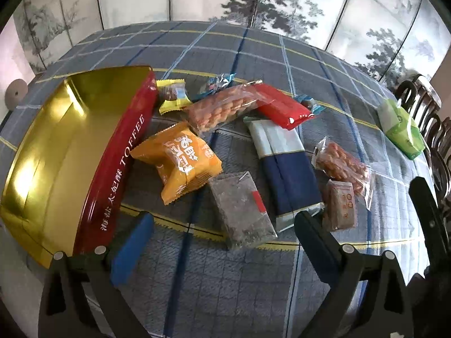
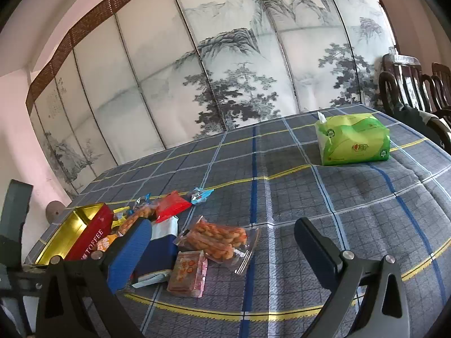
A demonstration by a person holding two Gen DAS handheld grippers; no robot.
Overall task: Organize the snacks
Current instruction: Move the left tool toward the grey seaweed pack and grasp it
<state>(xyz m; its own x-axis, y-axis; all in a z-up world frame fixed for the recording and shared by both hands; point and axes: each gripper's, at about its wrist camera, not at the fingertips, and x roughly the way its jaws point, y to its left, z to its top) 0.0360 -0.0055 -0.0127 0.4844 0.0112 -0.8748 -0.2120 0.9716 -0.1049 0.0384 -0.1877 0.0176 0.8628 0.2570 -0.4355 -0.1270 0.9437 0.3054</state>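
Red toffee tin (image 1: 118, 169), lid off, gold inside bare; sits at the left end of the worktop (image 1: 324, 64) under a plaid cloth. Nothing in it yet.

Snacks loose in a cluster just right of the tin: orange packet (image 1: 180, 163) nearest its red wall, grey packet (image 1: 242, 208) in front, long blue-and-white bag (image 1: 284, 169) beyond, red packet (image 1: 282, 104) and clear bag of fried twists (image 1: 222, 109) farther back. Second twist bag (image 1: 344, 166) and small pink packet (image 1: 339, 205) on the right edge of the cluster.

Left gripper (image 1: 222, 242) released, jaws wide, nothing between them; angled steeply down over the cloth. Grey packet lies straight ahead, between the fingertips in view, long axis running roughly away from the camera, slightly slanted.

Right gripper (image 2: 222, 248) also released, empty, held flatter. From it the pink packet (image 2: 187, 273) and twist bag (image 2: 217, 239) lie ahead and left, nearer its left finger.

Judgement: left nearer the grey packet and the tin; right nearer the pink packet. Likely first pick the grey one, gripped across its short width.

Green tissue pack (image 2: 352, 140) well apart, far right.
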